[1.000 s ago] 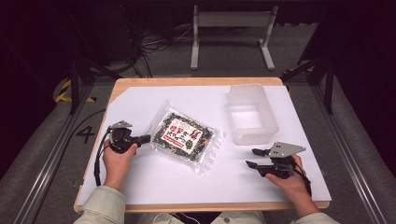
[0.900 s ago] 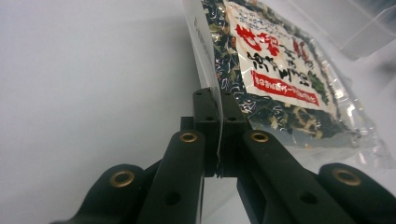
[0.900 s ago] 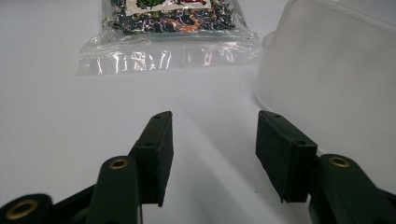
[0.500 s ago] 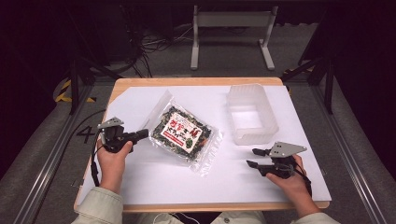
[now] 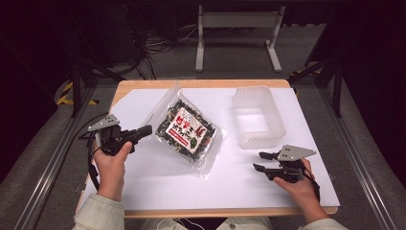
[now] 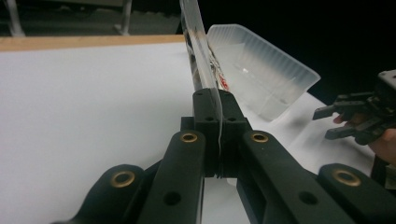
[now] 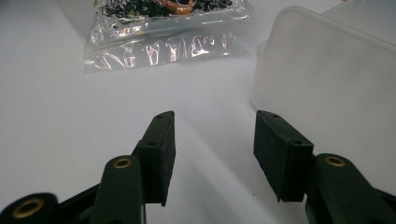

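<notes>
1. The right gripper (image 5: 262, 161) rests low on the white tabletop (image 5: 239, 187), its jaws apart with nothing between them.
2. The left gripper (image 5: 145, 130) has its jaws clenched on the clear edge of the snack bag (image 5: 187, 129).
3. The bag stretches away from these jaws; beyond it stands the plastic container (image 5: 258, 117).

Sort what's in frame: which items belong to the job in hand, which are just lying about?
In the job:
- left gripper, shut on the edge of the snack bag
- clear plastic tub, standing empty beside the bag
- right gripper, open, holding nothing

Lying about:
- white sheet covering the table
- metal stand on the floor beyond
</notes>
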